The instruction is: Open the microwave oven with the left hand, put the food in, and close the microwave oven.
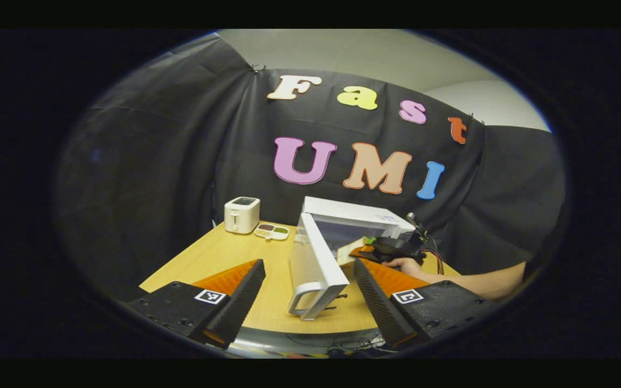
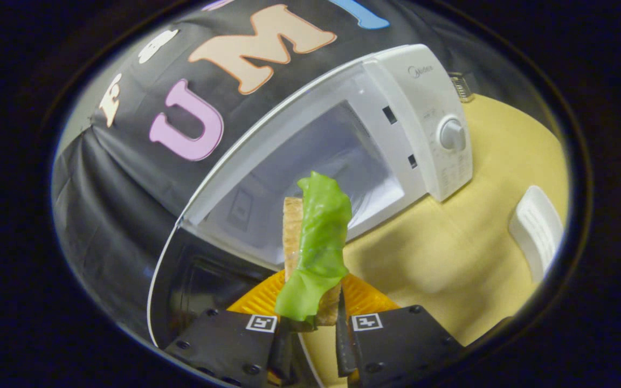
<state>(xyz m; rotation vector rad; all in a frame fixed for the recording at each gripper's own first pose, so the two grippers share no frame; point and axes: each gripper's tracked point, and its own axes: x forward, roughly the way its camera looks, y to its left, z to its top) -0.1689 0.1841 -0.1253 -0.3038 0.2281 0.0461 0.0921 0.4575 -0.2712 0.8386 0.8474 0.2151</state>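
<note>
The white microwave [image 1: 353, 215] stands on the wooden table with its door [image 1: 318, 258] swung wide toward me, handle [image 1: 301, 303] at the near end. My left gripper [image 1: 308, 265] is open, and the door shows between its spread fingers without touching them. Over at the oven's mouth a hand [image 1: 405, 265] holds my right gripper [image 1: 391, 249]. In the right gripper view, that gripper [image 2: 313, 326] is shut on the food [image 2: 316, 242], a slice of toast with a green lettuce leaf, held upright just in front of the open cavity [image 2: 310, 172].
A white toaster [image 1: 242, 214] and a small flat tray [image 1: 271, 231] sit at the table's back left. The control panel with its knob [image 2: 452, 134] is right of the cavity. A white ribbed object [image 2: 537, 229] lies on the table [image 2: 450, 253] to the right.
</note>
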